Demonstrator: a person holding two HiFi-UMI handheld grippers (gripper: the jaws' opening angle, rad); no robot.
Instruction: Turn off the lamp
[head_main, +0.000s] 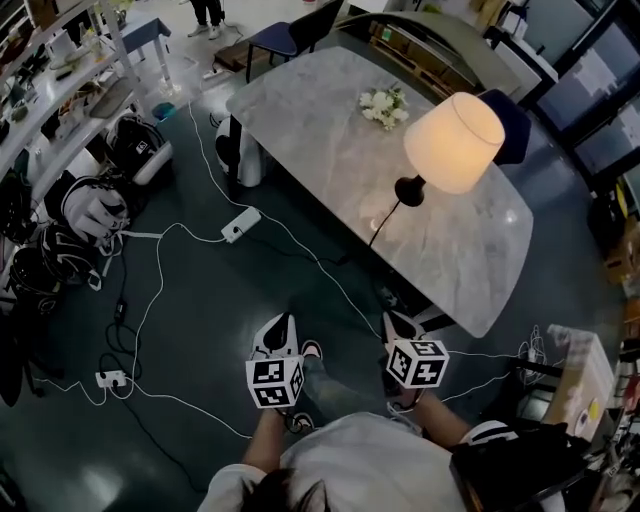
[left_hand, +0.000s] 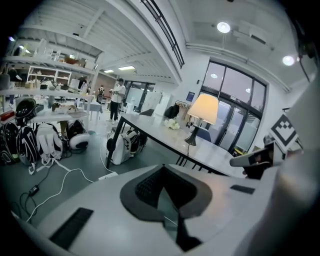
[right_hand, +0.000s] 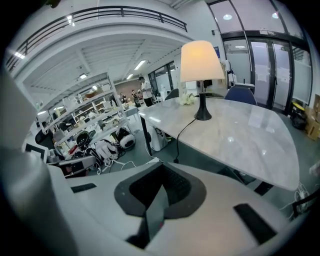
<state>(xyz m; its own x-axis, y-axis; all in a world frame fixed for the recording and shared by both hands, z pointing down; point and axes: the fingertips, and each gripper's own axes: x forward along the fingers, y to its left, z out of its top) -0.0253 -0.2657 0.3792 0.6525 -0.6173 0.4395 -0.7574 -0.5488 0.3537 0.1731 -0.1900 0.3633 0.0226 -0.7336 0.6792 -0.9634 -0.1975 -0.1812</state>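
Left hand-held gripper (head_main: 281, 325) and right hand-held gripper (head_main: 399, 323): jaws fully closed, empty, off near edge of bench (head_main: 300, 120). Lamp (head_main: 452, 142) lit, upright toward bench far side. Switch not discernible. Advise tracing cord (head_main: 385, 218) first, pressing with closed tips, not toppling lamp.

Tongs (right_hand: 161, 168) closed, seemingly empty; lamp (right_hand: 201, 61) lit.

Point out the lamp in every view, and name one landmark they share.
Head view: lamp at upper right, on the table.
Left gripper view: lamp right of centre, far off.
Right gripper view: lamp top centre, large.
Shared landmark: flowers on the table, left of the lamp in all three.
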